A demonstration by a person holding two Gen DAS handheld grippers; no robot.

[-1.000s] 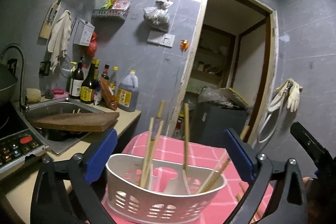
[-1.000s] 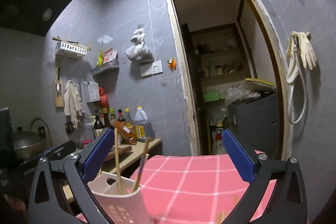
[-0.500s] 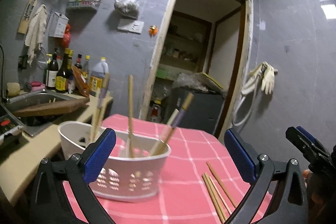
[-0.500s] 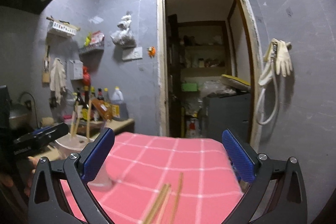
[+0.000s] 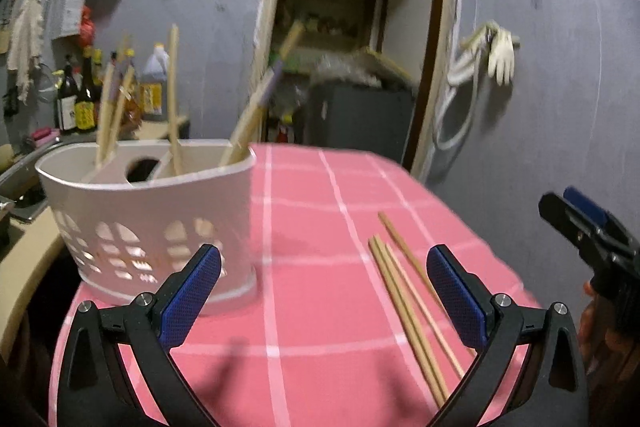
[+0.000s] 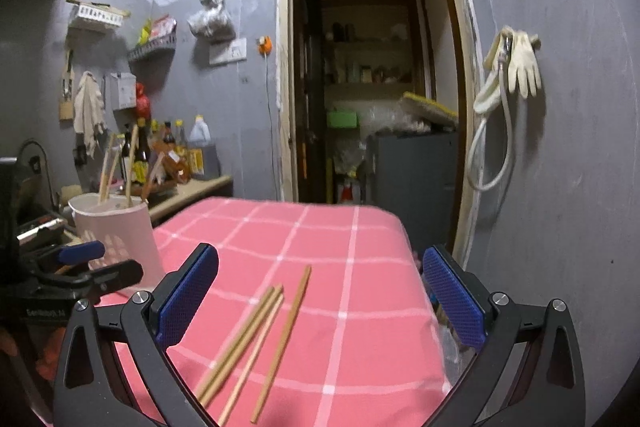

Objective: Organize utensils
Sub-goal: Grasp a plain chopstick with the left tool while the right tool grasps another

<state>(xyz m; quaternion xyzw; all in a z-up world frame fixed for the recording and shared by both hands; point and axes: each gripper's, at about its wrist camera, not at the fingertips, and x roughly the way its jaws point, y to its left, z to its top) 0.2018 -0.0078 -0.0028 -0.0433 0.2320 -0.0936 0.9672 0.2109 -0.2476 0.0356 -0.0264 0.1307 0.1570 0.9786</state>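
Observation:
A white perforated utensil basket (image 5: 152,219) stands on the left of the pink checked tablecloth (image 5: 320,211) and holds several upright wooden chopsticks (image 5: 173,95). It also shows in the right wrist view (image 6: 120,231). Several loose chopsticks (image 5: 408,299) lie on the cloth right of the basket; they also show in the right wrist view (image 6: 260,331). My left gripper (image 5: 324,295) is open and empty, just in front of the basket and the loose chopsticks. My right gripper (image 6: 320,299) is open and empty, low over the loose chopsticks.
A counter (image 6: 192,191) with sauce bottles (image 5: 84,99) and a sink (image 5: 24,163) lies left of the table. A doorway (image 6: 372,67) with a grey cabinet (image 6: 412,179) is behind. A hose and gloves (image 6: 512,75) hang on the right wall.
Both views have pulled back and tilted down. The basket has slid left in the left wrist view, and the loose chopsticks now lie between the right gripper's fingers. Both grippers stay open.

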